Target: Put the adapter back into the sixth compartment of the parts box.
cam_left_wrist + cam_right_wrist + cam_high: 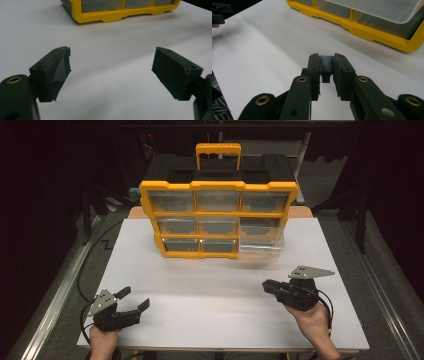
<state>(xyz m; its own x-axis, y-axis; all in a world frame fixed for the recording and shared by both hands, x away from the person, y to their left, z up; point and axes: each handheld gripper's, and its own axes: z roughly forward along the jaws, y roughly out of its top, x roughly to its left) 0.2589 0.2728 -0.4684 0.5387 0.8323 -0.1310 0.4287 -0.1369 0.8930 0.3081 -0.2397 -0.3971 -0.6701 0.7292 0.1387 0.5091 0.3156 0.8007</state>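
Between the nearly closed jaws of the right gripper (327, 72) sits a small grey piece (327, 62), pinched at its sides; the right gripper view is too soft to tell what the piece is, perhaps a small plastic part. The grip is taken far out at the tips, which would leave the piece free to be set down or dropped into something narrow. The left gripper (111, 72) has its jaws spread wide with nothing between them, hovering low over the bare white table (200, 285), likely kept ready to steady something.

Outward from there, the right gripper (280, 290) is at the table's near right and the left gripper (131, 304) at its near left, well apart, each held in a hand (312, 320).

At the far middle of the table stands a yellow organizer cabinet (218, 217) with rows of clear drawers and a carry handle on top. Its bottom-right drawer (260, 242) is pulled out toward the person and overhangs the table, probably opened to receive the grey piece.

The right gripper has a short, unobstructed run forward to that drawer. The wide strip of table between the grippers and the cabinet is open. The table's near edge lies close behind both hands, so room for drawing back is slight.
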